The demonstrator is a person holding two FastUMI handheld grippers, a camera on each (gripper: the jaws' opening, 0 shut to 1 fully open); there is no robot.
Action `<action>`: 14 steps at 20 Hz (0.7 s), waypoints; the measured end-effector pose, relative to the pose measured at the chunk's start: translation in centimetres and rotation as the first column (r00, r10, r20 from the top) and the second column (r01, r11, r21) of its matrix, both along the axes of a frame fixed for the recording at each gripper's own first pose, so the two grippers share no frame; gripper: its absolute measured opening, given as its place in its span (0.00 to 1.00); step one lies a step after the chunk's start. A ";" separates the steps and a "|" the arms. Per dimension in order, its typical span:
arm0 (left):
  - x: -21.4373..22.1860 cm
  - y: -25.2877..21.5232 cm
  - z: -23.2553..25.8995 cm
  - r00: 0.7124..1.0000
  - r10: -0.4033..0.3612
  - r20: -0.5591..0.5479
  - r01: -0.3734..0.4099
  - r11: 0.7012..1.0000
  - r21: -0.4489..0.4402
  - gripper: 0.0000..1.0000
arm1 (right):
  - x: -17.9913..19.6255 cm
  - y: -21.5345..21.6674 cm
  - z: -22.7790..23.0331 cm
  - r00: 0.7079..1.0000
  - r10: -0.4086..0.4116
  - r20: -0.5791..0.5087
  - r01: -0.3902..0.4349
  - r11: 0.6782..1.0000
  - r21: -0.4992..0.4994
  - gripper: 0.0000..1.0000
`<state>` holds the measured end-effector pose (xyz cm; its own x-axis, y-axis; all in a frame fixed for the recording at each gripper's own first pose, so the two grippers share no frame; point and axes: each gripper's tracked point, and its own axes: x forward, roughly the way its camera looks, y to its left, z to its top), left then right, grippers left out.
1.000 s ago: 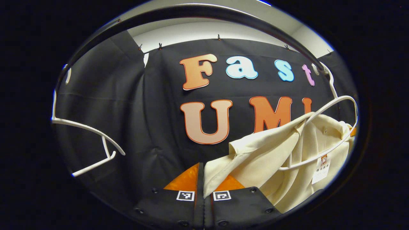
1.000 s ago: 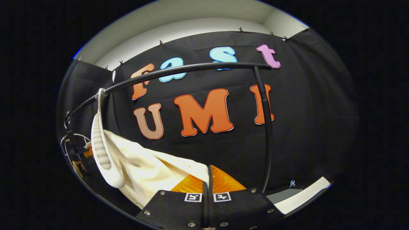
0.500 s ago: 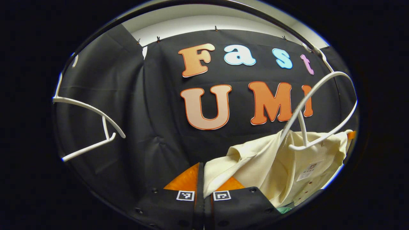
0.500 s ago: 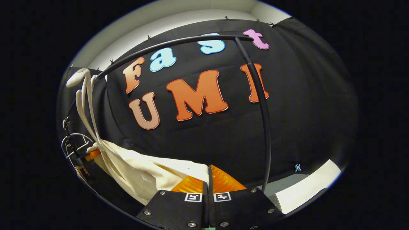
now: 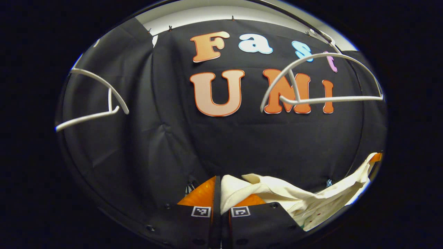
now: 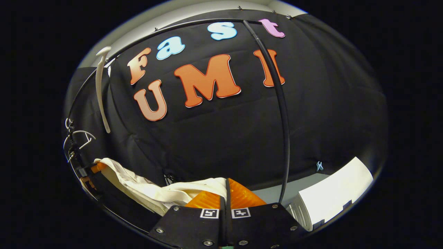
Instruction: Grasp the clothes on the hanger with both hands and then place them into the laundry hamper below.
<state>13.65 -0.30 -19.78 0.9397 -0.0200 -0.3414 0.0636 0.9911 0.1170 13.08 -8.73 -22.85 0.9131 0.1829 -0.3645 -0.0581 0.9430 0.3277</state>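
Note:
A cream shirt [image 5: 304, 200] stretches between my two grippers, below the rail and free of its hanger. My left gripper [image 5: 217, 186] is shut on one end of it, the cloth spilling to the right of the orange fingers. In the right gripper view the shirt [image 6: 152, 190] runs off to the left from my right gripper [image 6: 226, 188], which is shut on its other end. The bare white hanger [image 5: 322, 81] hangs above on the rail, seen edge-on as the white hanger [image 6: 100, 86] in the right gripper view. The left gripper [image 6: 95, 169] shows far off at the shirt's other end.
A second empty white hanger [image 5: 93, 103] hangs at the left. The black clothes rail [image 6: 207, 24] arches overhead and its upright post [image 6: 285, 121] stands just right of my right gripper. A white box-like object [image 6: 332, 197] sits low at the right.
Both grippers have dropped with the shirt. The shirt slid off the white hanger, which now swings bare above while the cloth hangs low between the grippers.

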 end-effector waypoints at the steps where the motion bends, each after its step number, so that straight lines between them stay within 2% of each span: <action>1: -0.2 -0.6 -0.9 1.000 -0.010 -0.013 0.010 1.000 0.004 0.07 | -0.2 0.0 -0.9 1.000 0.001 -0.014 -0.001 1.000 -0.005 0.00; 8: -3.7 -5.3 -5.6 0.985 -0.120 -0.127 0.121 0.993 -0.005 0.07 | -2.9 1.8 -6.5 0.993 0.016 -0.113 -0.014 1.000 0.021 0.00; 14: -6.0 -9.8 -11.2 0.945 -0.211 -0.250 0.216 0.976 -0.008 0.07 | -5.1 4.0 -12.3 0.976 0.033 -0.214 -0.032 0.999 0.008 0.00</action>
